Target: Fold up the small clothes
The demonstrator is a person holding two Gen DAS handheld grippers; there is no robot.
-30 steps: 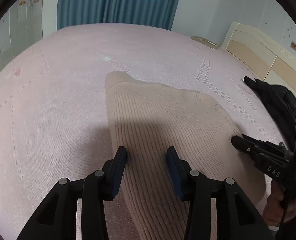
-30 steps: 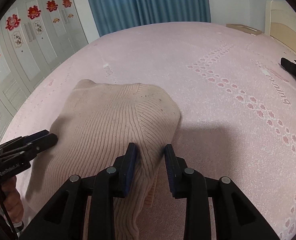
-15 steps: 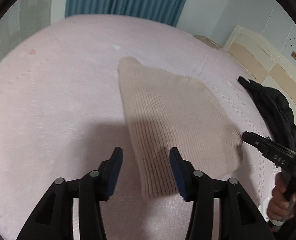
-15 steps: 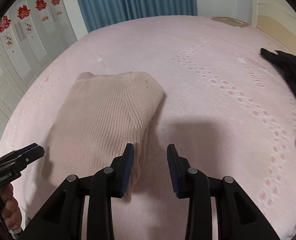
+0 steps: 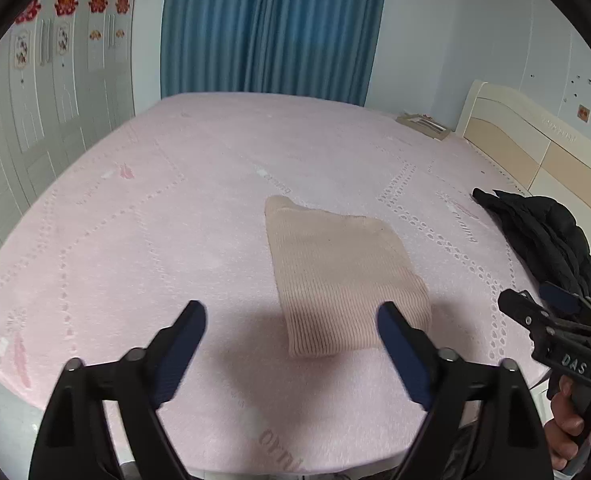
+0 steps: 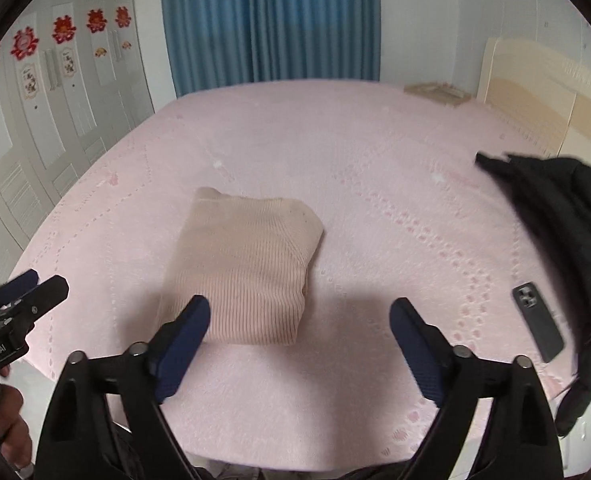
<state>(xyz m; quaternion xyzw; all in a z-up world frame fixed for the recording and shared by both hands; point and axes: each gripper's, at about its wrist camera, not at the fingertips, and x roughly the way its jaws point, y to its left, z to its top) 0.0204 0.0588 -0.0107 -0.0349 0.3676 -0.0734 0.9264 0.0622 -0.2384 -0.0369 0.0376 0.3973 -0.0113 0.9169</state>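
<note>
Sweater (image 5: 335, 272) lies folded into a flat ribbed rectangle on the pink bed (image 5: 135, 240), with nothing gripping it. My left hand-held gripper (image 5: 291, 332) hangs above the sweater's near edge, jaws opening, nothing between them. Right hand-held gripper (image 6: 299, 328) likewise: jaws opening, empty, just nearside of the sweater. Black jacket (image 6: 555, 208) and phone (image 6: 537, 322) sit well right of the sweater, clear of the folding area. I judge the fold complete.

right gripper (image 6: 299, 320) fingers opening, nothing between; folded beige sweater (image 6: 243, 264) flat on pink bed (image 6: 375, 208); phone (image 6: 537, 322) near black jacket (image 6: 563, 216).
</note>
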